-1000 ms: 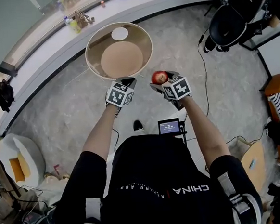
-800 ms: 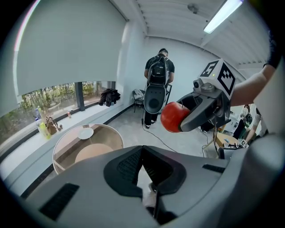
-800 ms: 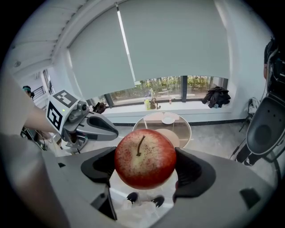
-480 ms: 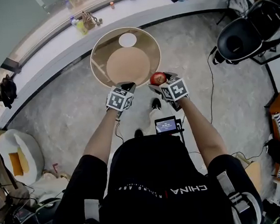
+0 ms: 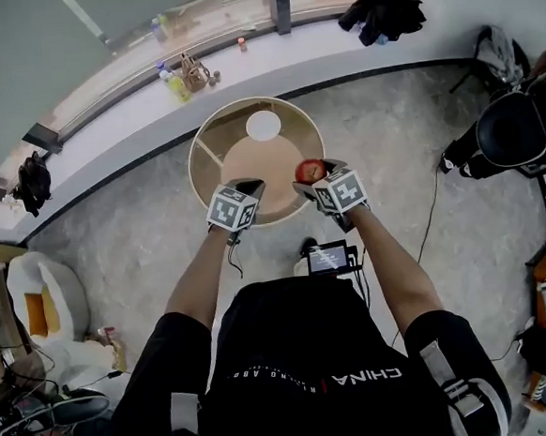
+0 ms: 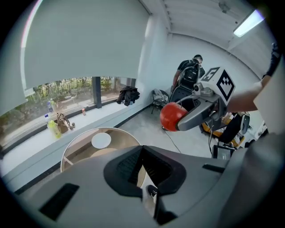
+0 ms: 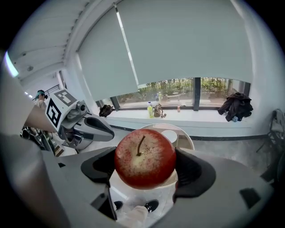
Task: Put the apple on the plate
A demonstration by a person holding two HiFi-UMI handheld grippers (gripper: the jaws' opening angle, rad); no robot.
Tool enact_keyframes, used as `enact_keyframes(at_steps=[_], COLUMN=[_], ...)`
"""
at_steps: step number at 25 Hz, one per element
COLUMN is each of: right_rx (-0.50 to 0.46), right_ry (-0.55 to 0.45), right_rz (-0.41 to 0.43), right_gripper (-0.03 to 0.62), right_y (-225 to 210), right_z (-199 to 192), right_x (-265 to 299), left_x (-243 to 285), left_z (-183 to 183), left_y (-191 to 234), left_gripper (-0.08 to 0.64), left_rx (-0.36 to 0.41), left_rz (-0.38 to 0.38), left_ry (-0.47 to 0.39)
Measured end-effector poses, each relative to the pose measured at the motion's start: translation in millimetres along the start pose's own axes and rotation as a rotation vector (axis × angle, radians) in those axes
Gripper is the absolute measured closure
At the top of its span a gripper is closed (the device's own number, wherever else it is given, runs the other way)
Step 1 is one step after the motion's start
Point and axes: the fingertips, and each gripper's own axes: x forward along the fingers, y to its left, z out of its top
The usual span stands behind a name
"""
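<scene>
A red apple [image 5: 310, 170] is clamped between the fingers of my right gripper [image 5: 313, 176], which is shut on it. In the right gripper view the apple [image 7: 144, 158] fills the jaws, stem up. A small white plate [image 5: 263, 125] lies at the far side of a round wooden table [image 5: 198, 154]. The apple hangs over the table's near right rim, short of the plate. My left gripper [image 5: 249, 183] is shut and holds nothing, level with the right one above the near rim. From the left gripper view, the apple [image 6: 173, 116] floats to the right and the plate [image 6: 101, 140] sits ahead.
A long windowsill with bottles [image 5: 173, 79] and dark clothing [image 5: 384, 11] curves behind the table. A black chair [image 5: 515, 127] stands at the right, cables run over the floor, a small screen [image 5: 330, 255] sits below the grippers, and a white seat [image 5: 35, 306] is at the left.
Both grippers have come forward from in front of the table to above its near rim. The apple stays gripped in the right gripper, and the left stays shut.
</scene>
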Motion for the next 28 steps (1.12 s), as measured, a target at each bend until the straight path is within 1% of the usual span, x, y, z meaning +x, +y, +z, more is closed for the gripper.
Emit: enact_keyframes(at_steps=[3, 6, 9, 12, 14, 17, 22, 28], right_rx=[-0.012, -0.008, -0.009, -0.005, -0.005, 0.005, 0.017, 0.024], right_ry=[0.009, 0.019, 0.026, -0.003, -0.022, -0.017, -0.004, 0.014], right_rz=[0.016, 0.030, 0.021, 0.028, 0.036, 0.022, 0.032, 0.034], right_gripper=[0.202, 0.202, 0.202, 0.202, 0.202, 0.202, 0.202, 0.202], right_y=[-24, -17, -10, -3, -1, -1, 10, 2], right_z=[9, 26, 40, 61, 71, 74, 81, 84], right_x=[14, 28, 41, 46, 46, 49, 59, 64], left_x=[18, 16, 12, 7, 7, 7, 5, 8], left_z=[14, 15, 19, 29, 28, 21, 14, 25], left_y=[14, 32, 52, 67, 71, 74, 84, 91], left_gripper=[0.543, 0.543, 0.543, 0.543, 0.543, 0.543, 0.543, 0.543], left_rx=[-0.034, -0.043, -0.041, -0.023, -0.019, -0.026, -0.027, -0.034], left_rz=[0.043, 0.052, 0.058, 0.057, 0.061, 0.052, 0.029, 0.030], left_ry=[-0.017, -0.011, -0.014, -0.029, -0.025, -0.022, -0.004, -0.004])
